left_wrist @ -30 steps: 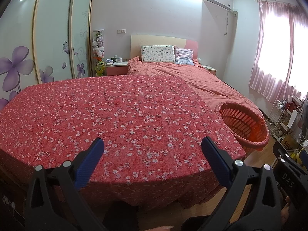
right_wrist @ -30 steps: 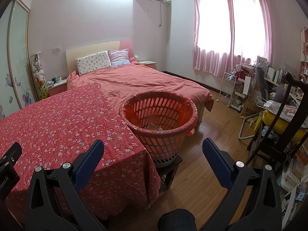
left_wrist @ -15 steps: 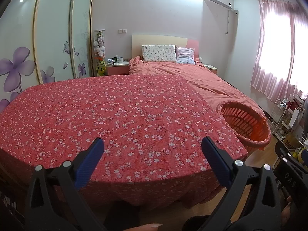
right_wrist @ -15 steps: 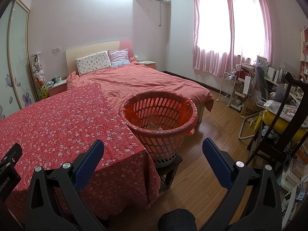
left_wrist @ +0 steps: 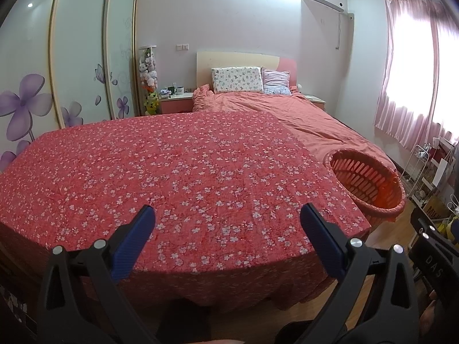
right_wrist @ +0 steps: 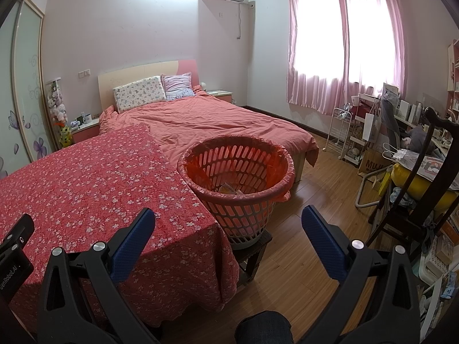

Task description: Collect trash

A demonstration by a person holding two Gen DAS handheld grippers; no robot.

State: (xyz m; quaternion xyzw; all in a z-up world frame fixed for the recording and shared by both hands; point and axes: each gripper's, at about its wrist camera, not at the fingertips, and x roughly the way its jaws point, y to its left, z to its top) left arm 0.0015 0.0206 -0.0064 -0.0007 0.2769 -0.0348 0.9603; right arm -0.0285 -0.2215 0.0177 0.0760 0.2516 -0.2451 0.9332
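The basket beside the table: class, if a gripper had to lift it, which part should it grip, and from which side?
Probably the rolled rim of the basket, its near arc, coming from above: the wall is too wide for the jaws, while the rim is thin, open-topped and faces the open right gripper. The liner draped over it may slip.

Right gripper (right_wrist: 228, 230) gapes empty before the lined basket (right_wrist: 236, 172).
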